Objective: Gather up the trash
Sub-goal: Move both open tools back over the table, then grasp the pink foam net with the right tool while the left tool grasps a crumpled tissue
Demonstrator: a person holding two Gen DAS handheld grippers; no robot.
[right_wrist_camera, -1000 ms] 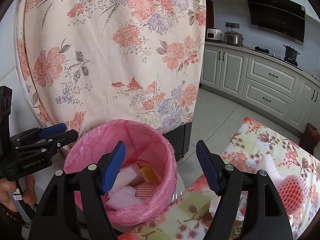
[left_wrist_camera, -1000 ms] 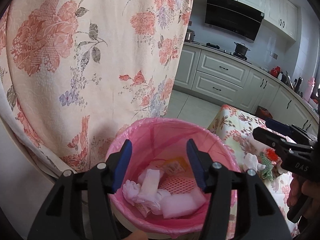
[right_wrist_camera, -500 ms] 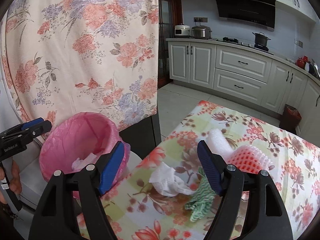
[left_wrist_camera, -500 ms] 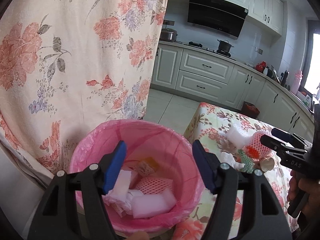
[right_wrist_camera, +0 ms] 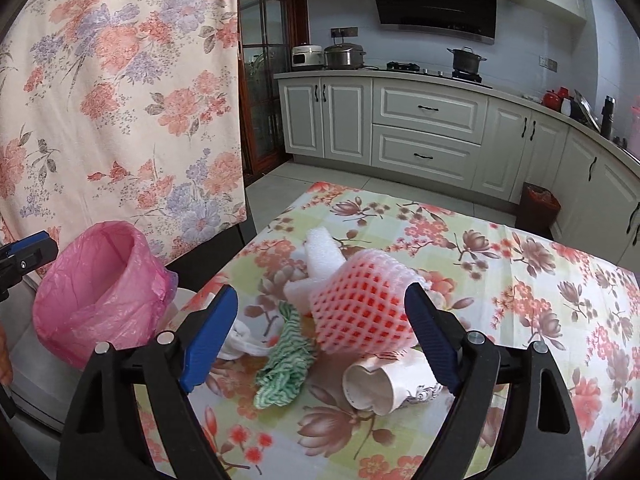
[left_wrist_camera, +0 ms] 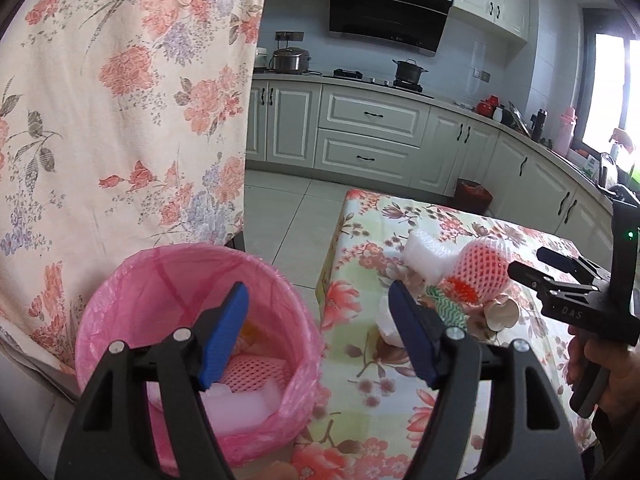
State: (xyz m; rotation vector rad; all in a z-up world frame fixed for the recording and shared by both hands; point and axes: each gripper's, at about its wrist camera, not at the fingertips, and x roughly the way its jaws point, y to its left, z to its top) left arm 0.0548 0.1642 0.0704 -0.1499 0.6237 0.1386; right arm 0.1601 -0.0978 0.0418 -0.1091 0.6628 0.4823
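A bin with a pink liner (left_wrist_camera: 160, 280) (right_wrist_camera: 100, 288) stands left of the floral table and holds foam pieces and a pink net. On the table lie a pink foam fruit net (right_wrist_camera: 360, 304) (left_wrist_camera: 480, 268), white foam (right_wrist_camera: 324, 256), a green-white cloth (right_wrist_camera: 286, 356), a white tissue (right_wrist_camera: 240, 340) and a crushed paper cup (right_wrist_camera: 384, 384). My left gripper (left_wrist_camera: 320, 336) is open and empty above the bin's right rim. My right gripper (right_wrist_camera: 320, 336) is open and empty, just before the pile, and shows in the left wrist view (left_wrist_camera: 560, 276).
A floral curtain (left_wrist_camera: 120, 100) hangs behind the bin. The floral tablecloth (right_wrist_camera: 520, 280) covers the table. Kitchen cabinets (right_wrist_camera: 428, 132) and a small red-lined bin (right_wrist_camera: 538, 206) stand on the far side of the tiled floor.
Both grippers have swung right, away from the bin toward the table. The right gripper now faces the trash pile. Both have stayed open.
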